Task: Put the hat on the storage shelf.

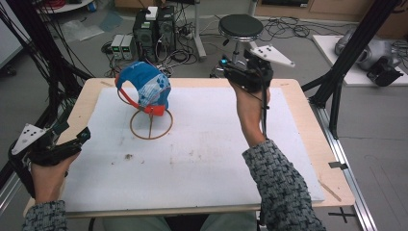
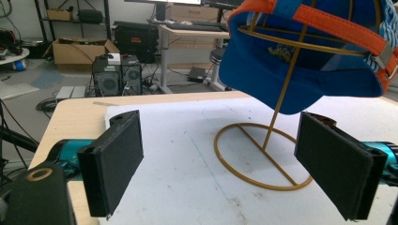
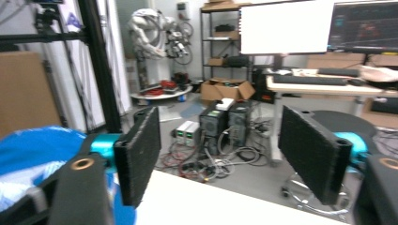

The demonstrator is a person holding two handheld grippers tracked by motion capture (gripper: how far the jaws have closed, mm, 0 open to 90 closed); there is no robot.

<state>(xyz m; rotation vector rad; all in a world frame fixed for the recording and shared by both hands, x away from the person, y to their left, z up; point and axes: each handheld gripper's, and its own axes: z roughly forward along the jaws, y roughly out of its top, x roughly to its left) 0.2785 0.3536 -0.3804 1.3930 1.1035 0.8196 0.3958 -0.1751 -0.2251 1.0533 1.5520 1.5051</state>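
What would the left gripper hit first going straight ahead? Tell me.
Likely the gold wire stand, under the blue cap. The left gripper, jaws open, points at its ring base; depth is unclear.

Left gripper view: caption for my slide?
Open left gripper faces a blue cap perched on a gold wire stand on the table.

In the left gripper view the blue cap (image 2: 300,70) runs off the top and right edges, so its crown and the top of the wire stand (image 2: 263,154) inside it are cut away. In the right gripper view the cap (image 3: 33,154) is a blurred blue patch at the lower left, partly hidden behind the near jaw. In the high view the left gripper (image 1: 72,139) is half covered by the hand (image 1: 48,173), and its jaw tips are too dark to separate.
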